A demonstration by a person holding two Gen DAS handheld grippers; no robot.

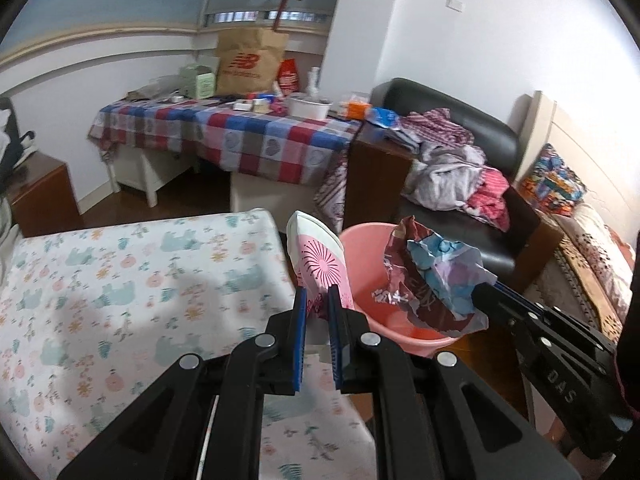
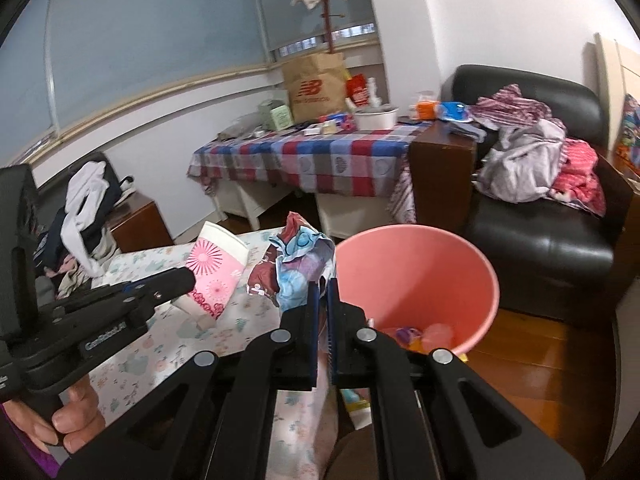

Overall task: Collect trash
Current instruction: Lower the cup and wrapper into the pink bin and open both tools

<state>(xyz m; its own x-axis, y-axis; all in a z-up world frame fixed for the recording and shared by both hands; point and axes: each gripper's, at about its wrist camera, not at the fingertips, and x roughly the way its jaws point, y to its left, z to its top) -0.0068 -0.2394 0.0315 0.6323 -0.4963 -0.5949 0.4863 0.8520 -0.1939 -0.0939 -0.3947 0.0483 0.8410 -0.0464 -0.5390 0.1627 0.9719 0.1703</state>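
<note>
I see the room first: a black armchair [image 2: 536, 236] heaped with clothes stands at the far right, a table under a checked cloth [image 2: 316, 156] runs along the back wall carrying a brown paper bag [image 2: 316, 84], and wooden floor shows to the lower right. Nearest to me is a surface under an animal-print sheet [image 1: 120, 280], above which both tools work. The pink bin [image 2: 424, 272] stands just beside that surface on its right, open mouth tilted towards me, with a few small items at its bottom. My left gripper [image 1: 318, 300] is clamped on the lower part of a pink-and-white paper cup [image 1: 320, 260]; the cup rises from the jaws with its long axis roughly upright, leaning left, its white rim end farthest from the fingers, and in the left wrist view it overlaps the bin's left rim. My right gripper [image 2: 323, 292] is closed on a crumpled wrapper [image 2: 298, 256], maroon and light blue, which bunches up and away from the fingertips with no clear long axis. In the right wrist view the wrapper hangs just left of the bin's rim, between cup and bin; in the left wrist view it appears over the bin's mouth
</note>
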